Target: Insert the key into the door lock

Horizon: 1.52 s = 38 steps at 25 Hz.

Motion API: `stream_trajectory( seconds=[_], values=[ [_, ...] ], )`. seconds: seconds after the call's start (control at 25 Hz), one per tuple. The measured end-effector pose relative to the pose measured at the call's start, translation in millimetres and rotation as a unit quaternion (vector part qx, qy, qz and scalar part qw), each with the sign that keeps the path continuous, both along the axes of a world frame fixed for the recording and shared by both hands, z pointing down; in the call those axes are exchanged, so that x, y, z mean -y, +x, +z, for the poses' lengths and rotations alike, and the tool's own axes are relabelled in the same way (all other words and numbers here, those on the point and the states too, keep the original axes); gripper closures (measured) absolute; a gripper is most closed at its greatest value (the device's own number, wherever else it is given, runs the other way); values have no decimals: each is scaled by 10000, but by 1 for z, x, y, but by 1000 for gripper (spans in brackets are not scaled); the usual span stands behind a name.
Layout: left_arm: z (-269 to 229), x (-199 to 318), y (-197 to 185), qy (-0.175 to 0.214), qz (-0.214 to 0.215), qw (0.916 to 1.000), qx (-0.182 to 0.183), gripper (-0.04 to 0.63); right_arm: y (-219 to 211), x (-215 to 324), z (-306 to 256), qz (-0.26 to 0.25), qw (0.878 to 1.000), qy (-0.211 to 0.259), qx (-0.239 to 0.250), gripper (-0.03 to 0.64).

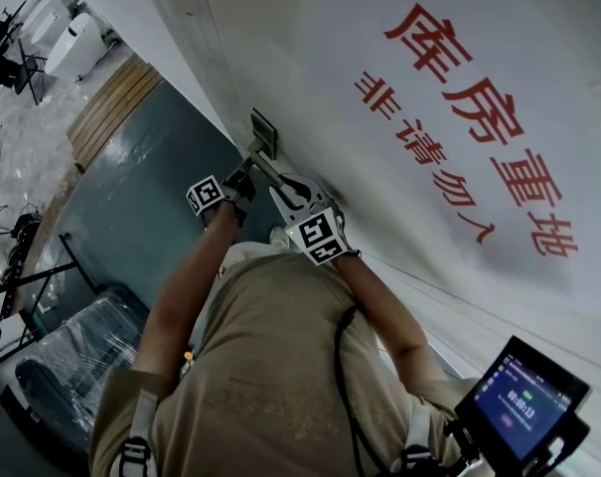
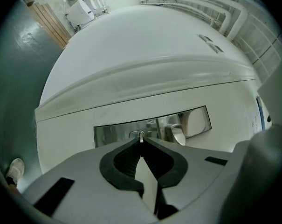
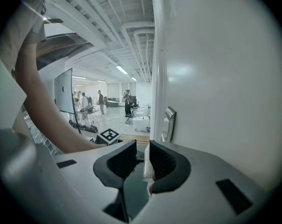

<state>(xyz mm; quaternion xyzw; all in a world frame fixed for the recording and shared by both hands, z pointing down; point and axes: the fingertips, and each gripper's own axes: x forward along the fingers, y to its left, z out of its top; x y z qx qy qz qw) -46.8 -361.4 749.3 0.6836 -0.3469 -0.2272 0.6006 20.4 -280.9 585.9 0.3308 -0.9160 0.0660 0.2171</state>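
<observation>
Left tool (image 2: 141, 143) clamps the key (image 2: 140, 136) at the lock plate (image 2: 113, 133); right tool (image 3: 141, 158) stands slightly apart, empty.

The key (image 2: 140, 137) is a thin silver sliver standing on edge, pinched at the closed tips of the left gripper (image 2: 141, 143). Its tip meets the small oval keyhole (image 2: 134, 134). The door lock (image 2: 152, 127) is a long brushed-steel plate on the white door (image 2: 66, 134). Its lever handle (image 2: 179, 133) sits at three o'clock from the keyhole.

Lit tablet (image 1: 524, 400), wooden planks (image 1: 111, 107), red lettering (image 1: 479, 117)
</observation>
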Motion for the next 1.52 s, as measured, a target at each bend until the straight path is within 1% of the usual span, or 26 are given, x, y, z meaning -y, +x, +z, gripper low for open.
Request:
stream_trajectory(
  seconds=[0.2, 0.4, 0.48, 0.56, 0.72, 0.76, 0.8, 0.96, 1.08, 1.2, 1.28, 1.4, 1.52],
  values=[
    [1, 0, 1, -13, 80, 9999, -59, 563, -1, 2, 1, -15, 10000, -16, -25, 529],
    [2, 3, 2, -136, 60, 9991, -393, 563, 1, 7, 1, 20, 10000, -1, -31, 529],
    [2, 2, 2, -168, 55, 9988, -452, 563, 0, 7, 1, 25, 10000, -12, -22, 529],
    [2, 2, 2, -126, 117, 9991, -396, 563, 0, 8, 1, 21, 10000, -14, -21, 529],
    [1, 4, 0, -9, 379, 9993, -14, 563, -2, 10, 1, 37, 10000, -23, 1, 529],
    [1, 5, 0, -1, 410, 9992, 28, 563, -2, 11, 0, 43, 10000, -25, 10, 529],
    [1, 5, 0, -14, 398, 9992, -1, 563, -2, 12, 0, 49, 10000, -26, 17, 529],
    [-2, 3, 2, -183, 155, 9989, -411, 563, -4, 14, -1, 70, 10000, -18, 27, 529],
    [2, 4, 0, -213, 55, 9984, -529, 563, -4, 14, 0, 80, 10000, -5, 3, 529],
    [3, 2, 4, -311, -61, 9967, -741, 563, -2, 14, 2, 121, 9999, -19, -30, 529],
    [3, 3, 3, -295, -55, 9968, -743, 563, -3, 13, 2, 133, 9999, -35, -19, 529],
    [3, 6, 1, -169, 65, 9981, -586, 563, -5, 11, 3, 125, 9999, -49, -14, 529],
    [5, 5, 4, -197, 83, 9981, -570, 563, -6, 8, 6, 113, 9999, -84, -19, 529]
  ],
)
